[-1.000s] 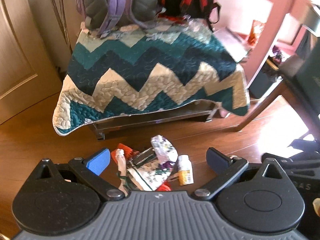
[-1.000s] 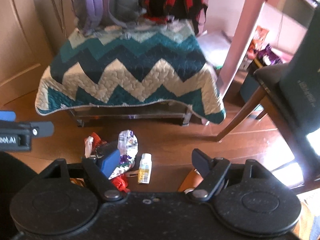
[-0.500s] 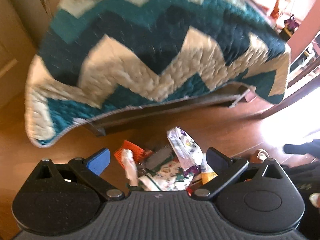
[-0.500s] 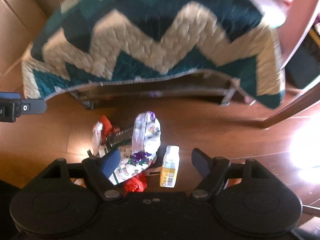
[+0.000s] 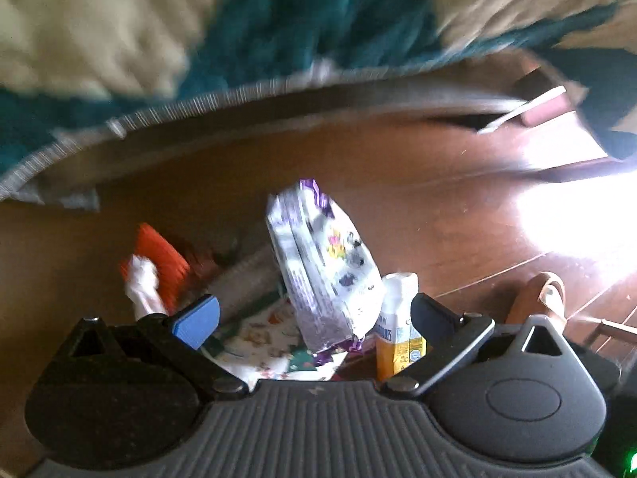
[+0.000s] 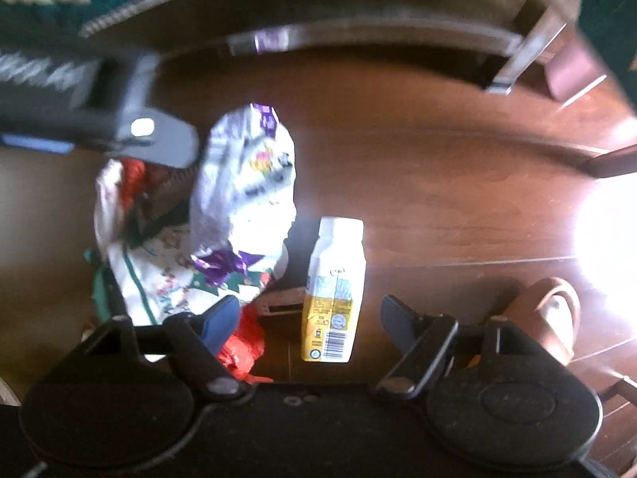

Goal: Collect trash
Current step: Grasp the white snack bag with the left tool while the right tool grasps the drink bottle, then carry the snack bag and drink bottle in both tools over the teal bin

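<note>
overhead, a blurred teal and cream quilt (image 5: 278, 20) hangs at the far side above a brown wood floor (image 6: 438, 183). near, a trash pile: a silver and purple snack bag (image 5: 322, 263) leaning on a printed wrapper (image 6: 167, 279), a small yellow and white bottle (image 6: 334, 290) just right. left gripper (image 5: 314, 310) and right gripper (image 6: 310, 318) both spread wide, holding nothing, low over the pile.

1. A dark wooden floor (image 6: 438, 167) carries a small heap of trash.
2. A white-and-purple snack wrapper (image 6: 247, 175) lies atop a printed paper bag (image 6: 167, 279).
3. Just right of them, a white-and-yellow drink bottle (image 6: 334, 290) lies on its side.
4. Red crumpled scraps (image 6: 243, 346) sit by the bag's near edge.
</note>
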### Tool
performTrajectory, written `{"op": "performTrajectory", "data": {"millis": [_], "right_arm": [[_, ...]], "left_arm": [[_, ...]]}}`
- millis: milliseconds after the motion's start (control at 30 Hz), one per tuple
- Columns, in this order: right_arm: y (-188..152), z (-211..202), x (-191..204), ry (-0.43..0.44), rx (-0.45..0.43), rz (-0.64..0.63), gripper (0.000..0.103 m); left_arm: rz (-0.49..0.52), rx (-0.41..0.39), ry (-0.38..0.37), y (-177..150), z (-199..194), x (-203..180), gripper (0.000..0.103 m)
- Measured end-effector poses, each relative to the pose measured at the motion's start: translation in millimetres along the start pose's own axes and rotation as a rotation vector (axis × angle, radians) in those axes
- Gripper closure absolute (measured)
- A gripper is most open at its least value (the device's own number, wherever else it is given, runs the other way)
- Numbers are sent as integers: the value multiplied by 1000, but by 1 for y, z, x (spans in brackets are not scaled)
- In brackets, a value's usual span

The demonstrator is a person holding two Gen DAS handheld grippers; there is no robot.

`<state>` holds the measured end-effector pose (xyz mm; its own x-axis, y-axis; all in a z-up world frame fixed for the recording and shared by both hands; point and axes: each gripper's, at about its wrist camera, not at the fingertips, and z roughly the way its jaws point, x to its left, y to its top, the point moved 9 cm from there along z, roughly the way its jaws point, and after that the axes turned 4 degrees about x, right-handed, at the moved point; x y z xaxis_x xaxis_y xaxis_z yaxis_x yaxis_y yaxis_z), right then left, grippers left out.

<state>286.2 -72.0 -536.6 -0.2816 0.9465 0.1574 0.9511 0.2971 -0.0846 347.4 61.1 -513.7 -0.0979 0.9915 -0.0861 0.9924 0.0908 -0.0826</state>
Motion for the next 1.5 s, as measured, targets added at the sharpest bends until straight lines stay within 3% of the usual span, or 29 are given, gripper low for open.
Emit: {"op": "performTrajectory", "data": {"millis": [400, 567, 967, 1000, 1033, 1067, 1300, 1500], "right_arm": [[5, 65, -3, -12, 83, -28, 27], [10, 77, -7, -23, 79, -16, 27], [22, 86, -15, -52, 63, -5, 32], [22, 87, -14, -50, 66, -1, 34], [24, 88, -16, -51, 68, 2, 47], [25, 87, -17, -53, 73, 7, 53], [26, 81, -21, -89, 83, 15, 53], [40, 41, -24, -132, 79, 24, 54]], "left_arm": [[-97, 148, -38, 4, 85, -16, 1], [-105, 163, -42, 5, 104, -21, 2], [-108, 192, -47, 2, 127, -23, 52], [-111, 192, -47, 2, 128, -22, 58], [-114, 192, -45, 1, 128, -21, 61], [-113, 189, -44, 1, 129, -21, 62], [-100, 167, -46, -3, 122, -29, 70], [-74, 153, -25, -1, 97, -32, 75]]}}
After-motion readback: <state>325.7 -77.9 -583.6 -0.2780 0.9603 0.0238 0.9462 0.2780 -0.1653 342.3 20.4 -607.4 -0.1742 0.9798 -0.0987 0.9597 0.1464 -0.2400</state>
